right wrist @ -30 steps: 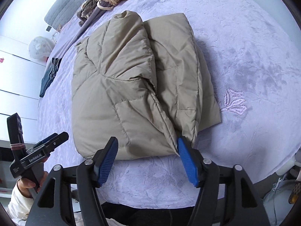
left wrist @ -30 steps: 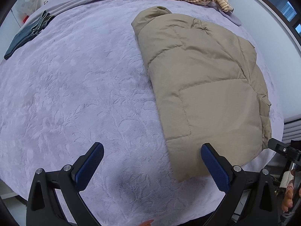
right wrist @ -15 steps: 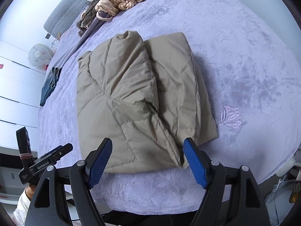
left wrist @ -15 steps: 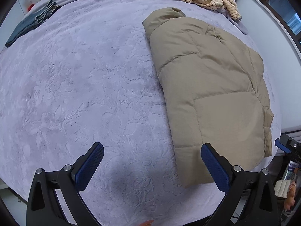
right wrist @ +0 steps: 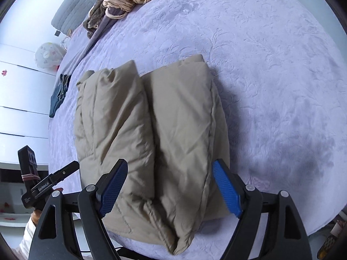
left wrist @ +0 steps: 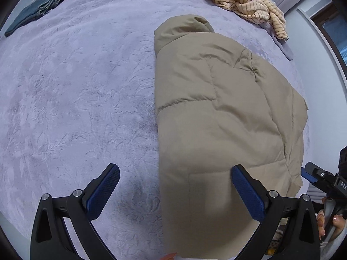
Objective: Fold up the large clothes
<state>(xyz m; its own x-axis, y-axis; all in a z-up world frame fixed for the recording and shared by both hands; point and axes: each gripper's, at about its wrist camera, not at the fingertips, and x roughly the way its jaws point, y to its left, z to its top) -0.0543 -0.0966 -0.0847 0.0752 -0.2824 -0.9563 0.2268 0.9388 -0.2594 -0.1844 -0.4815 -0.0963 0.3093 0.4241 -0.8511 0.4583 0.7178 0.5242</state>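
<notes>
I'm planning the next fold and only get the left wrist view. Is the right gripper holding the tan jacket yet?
Observer: No. The right gripper is open, its jaws spread wide over the near end of the jacket and closed on nothing.
Operator: Does the jacket lie flat on that side?
Observer: No. From there it shows two puffy lobes side by side, with a deep crease running between them.
Operator: Where is that crease relative to the jaws?
Observer: It runs between them, off-centre.
</notes>
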